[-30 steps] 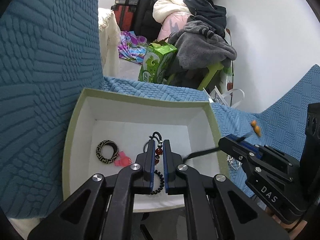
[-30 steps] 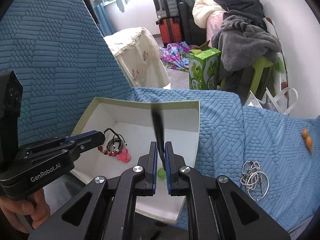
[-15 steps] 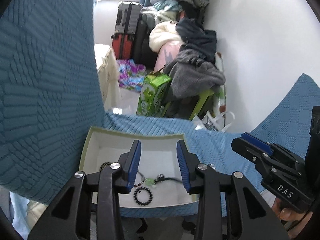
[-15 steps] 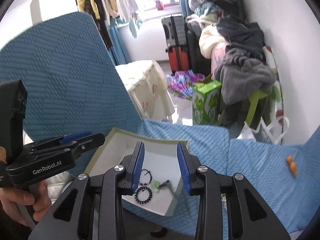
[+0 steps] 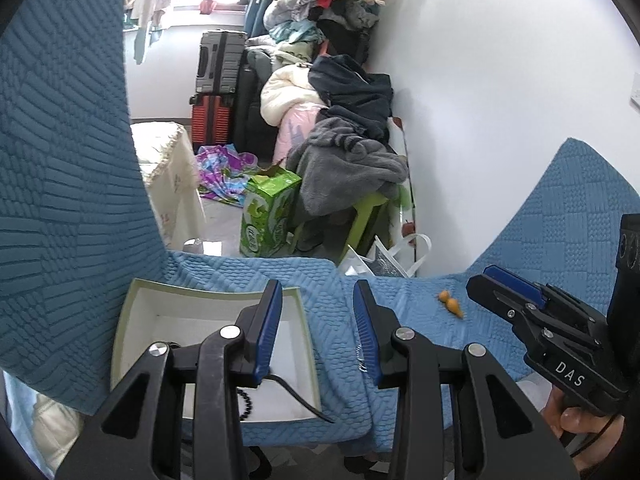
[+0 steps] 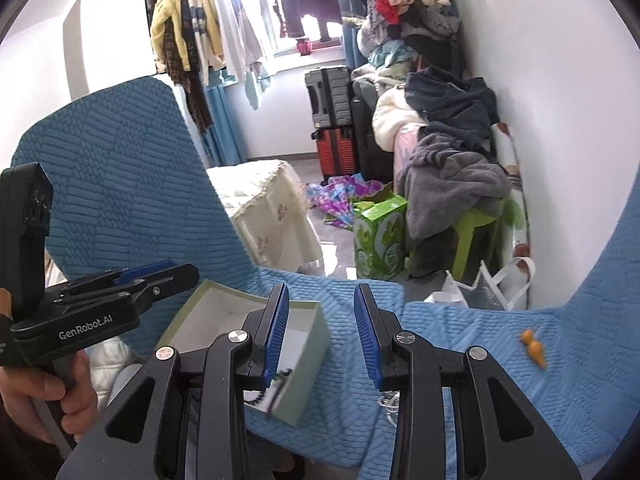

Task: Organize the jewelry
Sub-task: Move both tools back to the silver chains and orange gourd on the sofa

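Above the blue cover we are holding both grippers spread wide and gripping nothing: left gripper, right gripper. Beads are lying inside the box; a silver piece is lying beside it.

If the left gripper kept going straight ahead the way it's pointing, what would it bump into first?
Probably the blue quilted cover. The open left gripper points just right of the jewelry box, over bare fabric. Depth is hard to judge through the fisheye, so it might skim the box's right wall instead.
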`<action>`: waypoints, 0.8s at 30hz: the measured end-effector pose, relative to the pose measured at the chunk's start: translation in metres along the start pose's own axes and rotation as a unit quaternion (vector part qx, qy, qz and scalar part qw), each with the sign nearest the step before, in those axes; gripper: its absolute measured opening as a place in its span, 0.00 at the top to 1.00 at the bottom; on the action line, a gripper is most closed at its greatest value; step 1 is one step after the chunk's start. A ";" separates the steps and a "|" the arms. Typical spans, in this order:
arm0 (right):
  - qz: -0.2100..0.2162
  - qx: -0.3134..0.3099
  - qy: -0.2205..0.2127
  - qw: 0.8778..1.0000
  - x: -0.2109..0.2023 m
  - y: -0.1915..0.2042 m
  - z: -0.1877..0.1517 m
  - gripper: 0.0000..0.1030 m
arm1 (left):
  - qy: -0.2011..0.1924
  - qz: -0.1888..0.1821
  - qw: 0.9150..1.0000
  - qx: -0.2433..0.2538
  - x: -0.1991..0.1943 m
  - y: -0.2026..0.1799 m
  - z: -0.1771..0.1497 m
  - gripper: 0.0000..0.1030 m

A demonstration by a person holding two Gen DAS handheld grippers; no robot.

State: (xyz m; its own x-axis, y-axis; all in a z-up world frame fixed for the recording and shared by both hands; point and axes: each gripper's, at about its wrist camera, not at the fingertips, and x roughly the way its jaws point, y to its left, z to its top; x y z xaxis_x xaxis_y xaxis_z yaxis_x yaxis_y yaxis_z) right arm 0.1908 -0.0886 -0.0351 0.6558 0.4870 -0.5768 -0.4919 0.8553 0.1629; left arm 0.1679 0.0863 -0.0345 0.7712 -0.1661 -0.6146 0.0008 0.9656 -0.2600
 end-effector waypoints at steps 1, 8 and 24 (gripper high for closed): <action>-0.004 0.002 -0.001 1.000 -0.001 -0.005 -0.002 0.69 | 0.001 -0.002 1.000 0.002 0.002 -0.004 -0.001 0.64; -0.032 0.008 0.000 0.999 -0.006 -0.039 -0.021 0.69 | 0.007 -0.026 1.000 0.014 0.020 -0.038 -0.016 0.64; -0.100 0.043 0.012 0.994 0.001 -0.140 -0.097 0.69 | 0.050 -0.071 0.995 0.039 0.093 -0.093 -0.073 0.65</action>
State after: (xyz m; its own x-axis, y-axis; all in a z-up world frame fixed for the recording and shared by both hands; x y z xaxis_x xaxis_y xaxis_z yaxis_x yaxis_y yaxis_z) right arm 0.2047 -0.2251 -0.1359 0.7209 0.3019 -0.6239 -0.3009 0.9472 0.1107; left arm 0.1925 -0.0337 -0.1217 0.6929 -0.3164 -0.6479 0.1577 0.9433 -0.2921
